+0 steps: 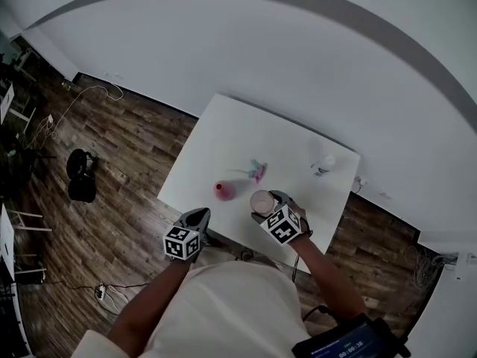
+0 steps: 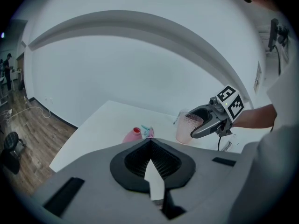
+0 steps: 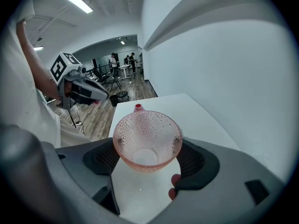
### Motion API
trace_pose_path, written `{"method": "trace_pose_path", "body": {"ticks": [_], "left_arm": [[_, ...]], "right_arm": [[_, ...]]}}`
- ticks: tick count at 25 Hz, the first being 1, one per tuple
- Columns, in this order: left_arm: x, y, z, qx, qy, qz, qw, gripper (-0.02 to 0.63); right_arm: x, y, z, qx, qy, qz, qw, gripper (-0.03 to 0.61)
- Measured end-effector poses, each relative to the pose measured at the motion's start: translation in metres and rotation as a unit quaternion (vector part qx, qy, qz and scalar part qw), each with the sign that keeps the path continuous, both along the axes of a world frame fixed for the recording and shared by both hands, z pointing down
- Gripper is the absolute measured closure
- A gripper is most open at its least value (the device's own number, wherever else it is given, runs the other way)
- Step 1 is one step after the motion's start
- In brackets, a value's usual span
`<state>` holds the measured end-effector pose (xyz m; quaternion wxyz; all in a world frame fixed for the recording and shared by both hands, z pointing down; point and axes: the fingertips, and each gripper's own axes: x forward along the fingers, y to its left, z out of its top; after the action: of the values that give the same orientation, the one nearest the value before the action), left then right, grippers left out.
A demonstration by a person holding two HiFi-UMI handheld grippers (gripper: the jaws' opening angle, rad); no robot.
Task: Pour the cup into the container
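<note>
Right gripper: jaws apart and clamped on the pink dimpled glass cup, one pad on each side of its wall. The mouth faces the right gripper view and the clear base shows through it. In the left gripper view the cup sits roughly upright; I cannot tell whether its base touches the white table. Left gripper: pads together at the tips, nothing between them, held off the table's near edge at about 8 o'clock from the cup. Pink container: on the table, near the cup at about 10 o'clock, apart from it. Small turquoise-and-pink item: 12 o'clock from the cup, too small to identify. Pale object: 2 o'clock, well apart, by the table's right edge.
</note>
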<state>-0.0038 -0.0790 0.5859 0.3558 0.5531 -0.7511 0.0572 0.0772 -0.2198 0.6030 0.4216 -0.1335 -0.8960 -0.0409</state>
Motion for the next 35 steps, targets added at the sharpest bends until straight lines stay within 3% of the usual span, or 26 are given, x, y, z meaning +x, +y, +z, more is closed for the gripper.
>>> {"method": "trace_pose_path", "body": {"ticks": [35], "left_arm": [[-0.001,0.012,0.018,-0.011,0.005,-0.009,0.9999,0.603]], "right_arm": [[0.023,0.006,0.073,0.012,0.029,0.008,0.999,0.209]]}}
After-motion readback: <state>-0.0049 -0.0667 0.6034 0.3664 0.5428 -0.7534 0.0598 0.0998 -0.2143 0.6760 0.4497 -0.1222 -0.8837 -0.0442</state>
